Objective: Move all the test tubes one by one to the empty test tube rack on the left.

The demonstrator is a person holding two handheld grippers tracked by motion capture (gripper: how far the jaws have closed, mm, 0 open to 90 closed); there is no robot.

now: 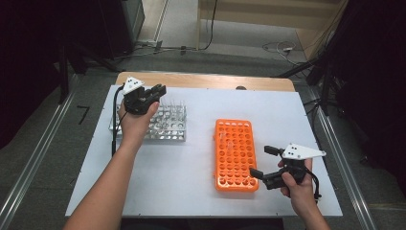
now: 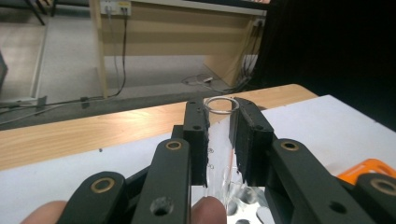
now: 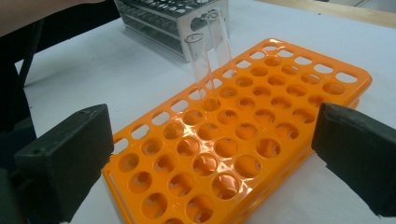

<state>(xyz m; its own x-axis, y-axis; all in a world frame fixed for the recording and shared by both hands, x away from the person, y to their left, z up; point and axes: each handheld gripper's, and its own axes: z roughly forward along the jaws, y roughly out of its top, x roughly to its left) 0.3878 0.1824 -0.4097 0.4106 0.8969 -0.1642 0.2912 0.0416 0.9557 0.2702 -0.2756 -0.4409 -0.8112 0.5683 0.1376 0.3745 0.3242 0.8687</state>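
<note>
Over the clear rack, left gripper clamps a glass tube.

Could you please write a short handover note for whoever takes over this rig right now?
Left gripper: shut on a clear test tube, above the metal rack.
Right gripper: open, holding nothing, at the near end of the orange rack.
Done: two tubes already stand in the orange rack.
Left: probably carry the held tube over and seat it in a free hole; the metal rack seems to hold more.
</note>
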